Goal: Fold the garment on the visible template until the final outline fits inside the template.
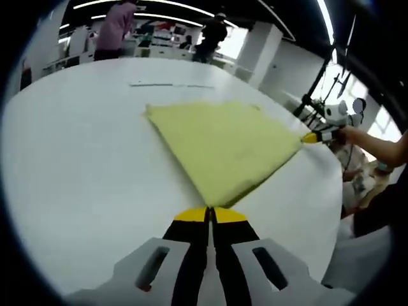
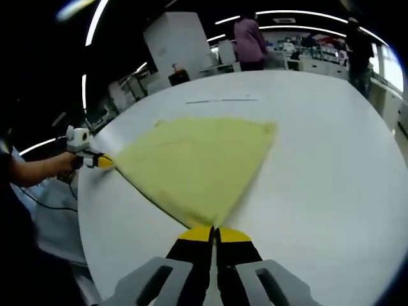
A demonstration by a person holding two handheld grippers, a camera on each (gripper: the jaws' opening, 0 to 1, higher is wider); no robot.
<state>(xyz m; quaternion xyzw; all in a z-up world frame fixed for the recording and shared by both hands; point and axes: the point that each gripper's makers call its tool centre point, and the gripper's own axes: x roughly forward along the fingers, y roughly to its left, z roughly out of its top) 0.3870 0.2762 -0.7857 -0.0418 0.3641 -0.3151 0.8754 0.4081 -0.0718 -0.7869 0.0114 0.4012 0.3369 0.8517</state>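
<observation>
Garment (image 1: pixel 223 146) on white table (image 1: pixel 76 185)

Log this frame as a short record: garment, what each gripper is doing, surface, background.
garment: yellow cloth, lying flat on the table, folded edge between the two grippers
left gripper: shut on a corner of the yellow cloth
right gripper: shut on another corner of it
surface: white table
template: a thin dark line beyond the cloth; outline unclear
background: people standing far behind

Garment (image 1: pixel 223 148) corner — hidden between jaws
</observation>
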